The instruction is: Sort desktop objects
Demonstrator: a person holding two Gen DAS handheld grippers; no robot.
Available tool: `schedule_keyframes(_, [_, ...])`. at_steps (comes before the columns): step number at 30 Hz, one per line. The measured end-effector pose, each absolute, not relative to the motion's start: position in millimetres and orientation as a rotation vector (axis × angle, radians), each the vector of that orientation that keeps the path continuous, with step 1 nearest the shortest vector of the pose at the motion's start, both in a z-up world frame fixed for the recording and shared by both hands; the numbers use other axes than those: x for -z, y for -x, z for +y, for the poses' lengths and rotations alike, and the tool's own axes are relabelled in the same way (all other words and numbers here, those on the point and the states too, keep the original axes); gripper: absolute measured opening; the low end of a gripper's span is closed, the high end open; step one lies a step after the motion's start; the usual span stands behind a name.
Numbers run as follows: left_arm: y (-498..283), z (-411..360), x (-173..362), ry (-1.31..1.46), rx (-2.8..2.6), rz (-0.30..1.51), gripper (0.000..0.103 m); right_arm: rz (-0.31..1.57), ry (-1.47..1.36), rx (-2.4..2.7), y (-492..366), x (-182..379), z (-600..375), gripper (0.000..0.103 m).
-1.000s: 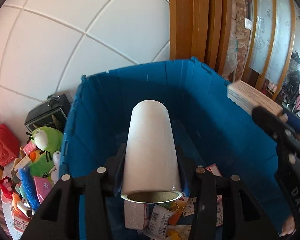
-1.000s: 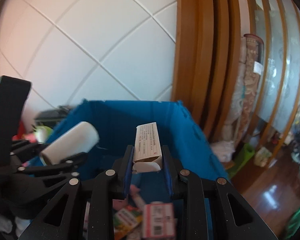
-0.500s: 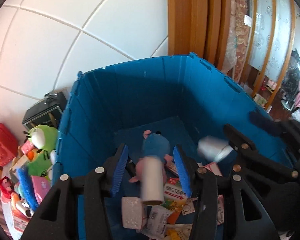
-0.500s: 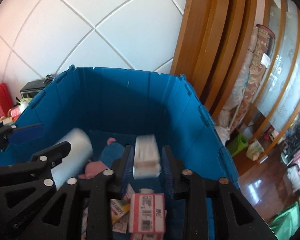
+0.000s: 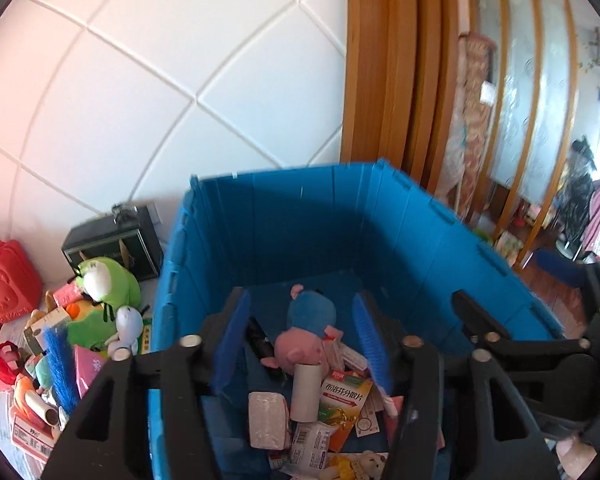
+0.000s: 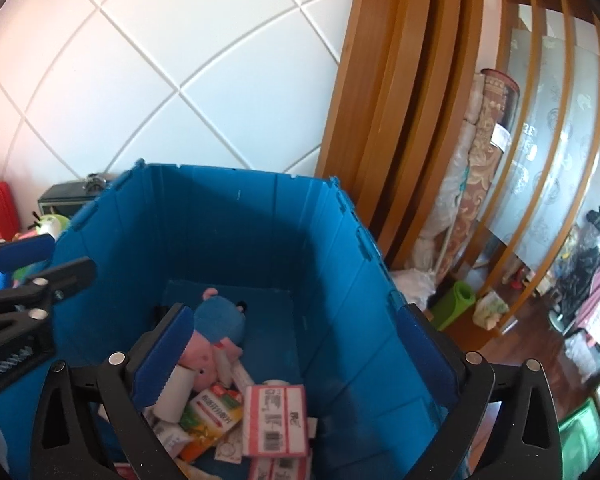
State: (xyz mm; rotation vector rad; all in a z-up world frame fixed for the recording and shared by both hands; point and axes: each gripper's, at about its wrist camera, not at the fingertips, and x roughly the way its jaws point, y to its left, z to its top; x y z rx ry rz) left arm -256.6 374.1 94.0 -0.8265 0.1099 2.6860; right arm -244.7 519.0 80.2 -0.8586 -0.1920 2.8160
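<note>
A big blue bin (image 5: 320, 224) (image 6: 228, 216) holds a pile of things. A white paper roll (image 5: 305, 392) (image 6: 174, 394) lies in it beside a pink and blue plush pig (image 5: 306, 334) (image 6: 216, 332), an orange and green medicine box (image 5: 342, 394) (image 6: 214, 412) and a pink and white box (image 6: 274, 420). My left gripper (image 5: 302, 344) is open and empty above the bin. My right gripper (image 6: 296, 356) is wide open and empty above the bin's right side.
Left of the bin lies a heap of toys: a green plush frog (image 5: 100, 296), a blue brush (image 5: 60, 364), a red case (image 5: 4, 276) and a black box (image 5: 112, 240). A tiled wall stands behind. A wooden door frame (image 5: 380, 64) is at right.
Both grippers opened. The white roll fell from the left one and the white box from the right one into the bin. Both grippers have lifted back a little.
</note>
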Motion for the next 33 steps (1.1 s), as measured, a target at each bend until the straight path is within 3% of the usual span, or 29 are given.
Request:
schedule_keyframes(4, [220, 358, -101, 0.683, -2.742, 0.133, 0.082, -0.155, 0.831, -2.841, 222, -82, 510, 0.103])
schedule_keyframes(7, [210, 350, -102, 0.672, -2.743, 0.130, 0.088, -0.118, 0.819, -2.871, 208, -86, 504, 0.103])
schedule_keyframes(33, [194, 299, -91, 0.788, -2.773, 0.044, 0.088, -0.099, 0.857, -2.861, 175, -74, 475, 0.103])
